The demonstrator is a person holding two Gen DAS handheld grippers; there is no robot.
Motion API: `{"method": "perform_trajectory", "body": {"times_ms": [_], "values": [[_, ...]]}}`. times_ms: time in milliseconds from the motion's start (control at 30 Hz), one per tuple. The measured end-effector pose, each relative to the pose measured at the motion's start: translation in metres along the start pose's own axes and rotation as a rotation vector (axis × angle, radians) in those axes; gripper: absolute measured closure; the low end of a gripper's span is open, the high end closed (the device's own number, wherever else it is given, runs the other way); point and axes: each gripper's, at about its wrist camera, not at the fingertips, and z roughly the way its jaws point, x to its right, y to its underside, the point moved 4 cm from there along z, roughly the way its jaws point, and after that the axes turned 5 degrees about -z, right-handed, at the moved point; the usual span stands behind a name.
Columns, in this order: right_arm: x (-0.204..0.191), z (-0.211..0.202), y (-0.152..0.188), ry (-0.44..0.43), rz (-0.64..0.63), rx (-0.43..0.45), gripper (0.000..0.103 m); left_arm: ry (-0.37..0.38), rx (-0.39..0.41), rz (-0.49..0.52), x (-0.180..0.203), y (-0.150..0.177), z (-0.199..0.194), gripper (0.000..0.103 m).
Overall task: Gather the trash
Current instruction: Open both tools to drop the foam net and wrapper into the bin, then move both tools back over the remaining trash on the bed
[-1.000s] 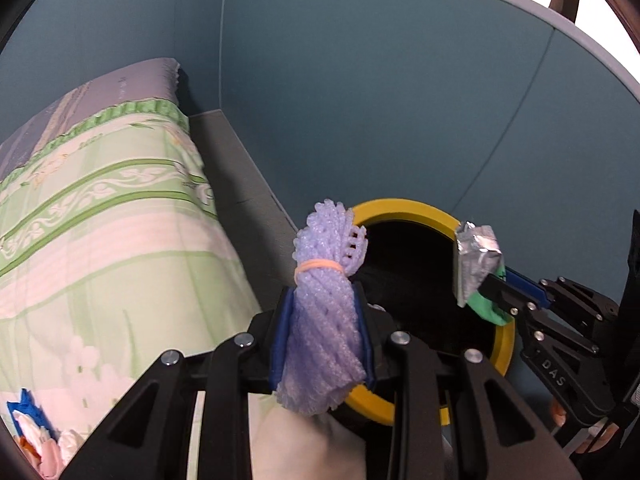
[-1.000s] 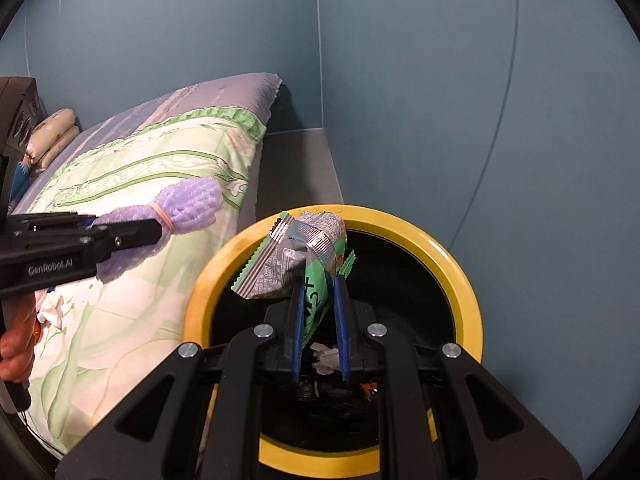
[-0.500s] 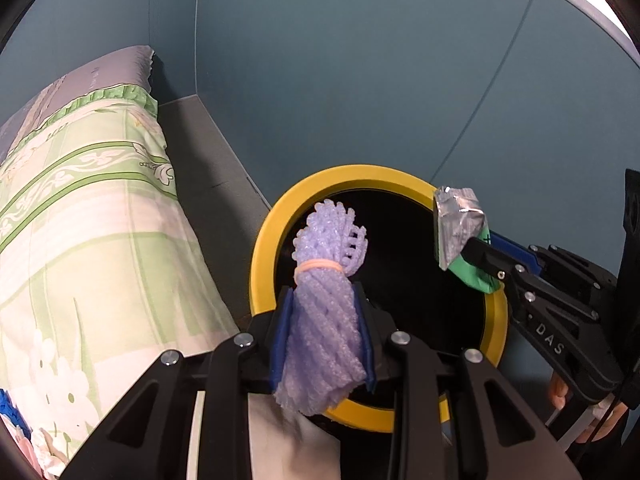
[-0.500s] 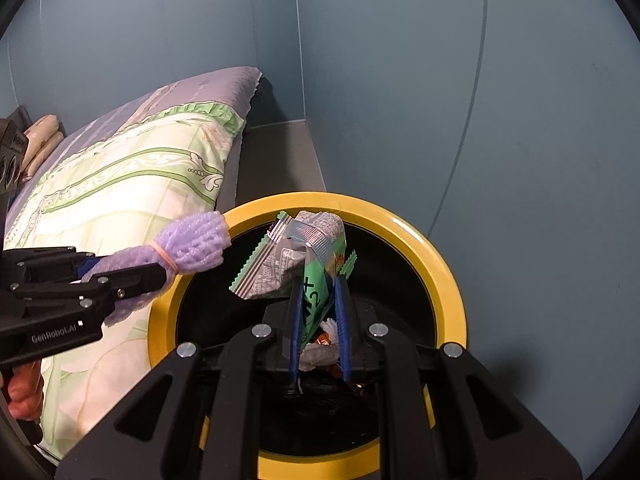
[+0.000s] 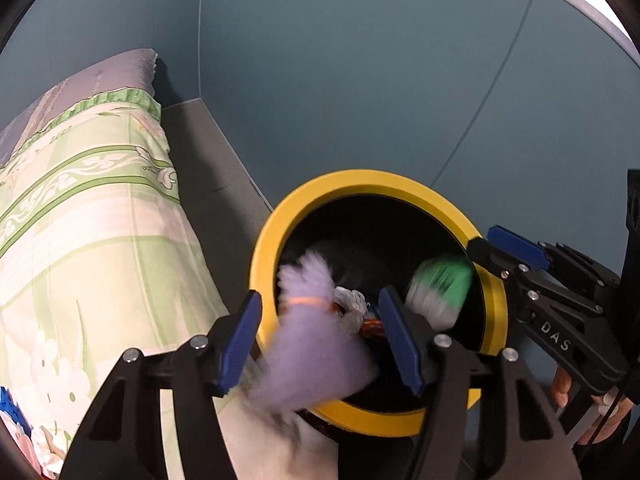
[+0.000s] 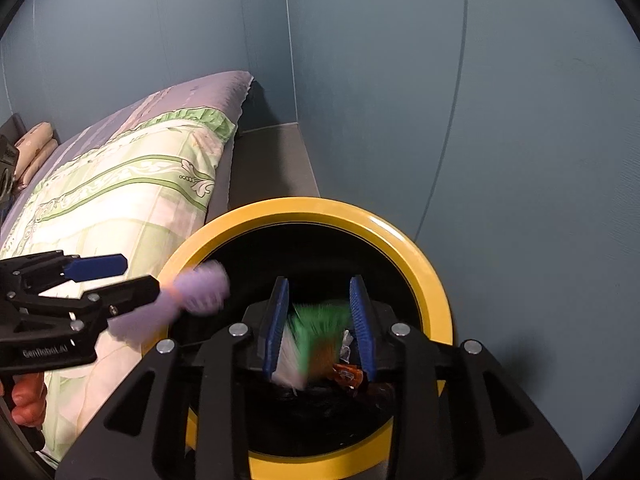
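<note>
— Teal walls, a bed (image 6: 120, 200) on one side, and a yellow-rimmed bin (image 6: 424, 276) jammed in the corner. What are the jaws doing?

— Both pairs are opening. The left gripper (image 5: 320, 340) has its blue pads clear of the purple foam net (image 5: 316, 340), which is blurred and looks to be dropping between them. The right gripper (image 6: 320, 328) is parting too, with the green wrapper (image 6: 316, 328) smeared between its pads, apparently loose and falling.

— Where will they land?

— The wrapper is over the black mouth of the bin, above the trash already inside. The net worries me more: its lower end hangs over the near rim in the left view, towards the bed.

— So it could miss?

— Probably. If it tips outward it may catch the rim and slide down between bin and bed. The wrapper is light and might flutter, though it sits well inside the ring.

— Anything you can't read?

— Both pieces are motion-blurred, so I can't tell whether either touches a pad. The bin's bottom is dark, and the left gripper's own frame hides the near rim.
</note>
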Motion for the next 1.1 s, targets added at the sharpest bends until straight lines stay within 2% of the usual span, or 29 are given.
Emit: {"method": "perform_trajectory", "body": {"times_ms": [433,533,567,833,933,1100], "values": [[-0.007,-0.016,-0.001,-0.005,-0.010,0.020,0.072,-0.021,0.038,-0.071,-0.033,-0.001,-0.028,0.044],[-0.016,-0.022,-0.003,-0.013,-0.027,0.028,0.066,-0.032,0.053,-0.086,-0.046,0.000,-0.039,0.043],[-0.019,-0.023,-0.004,-0.015,-0.032,0.032,0.062,-0.042,0.058,-0.090,-0.052,0.001,-0.043,0.041],[-0.059,-0.038,-0.017,-0.054,-0.096,0.060,0.055,-0.117,0.096,-0.162,-0.120,0.006,-0.079,0.032],[-0.078,-0.043,-0.022,-0.073,-0.123,0.073,0.048,-0.155,0.117,-0.189,-0.146,0.012,-0.097,0.028],[-0.110,-0.048,-0.029,-0.114,-0.171,0.089,0.043,-0.221,0.139,-0.243,-0.195,0.025,-0.127,0.027]]}}
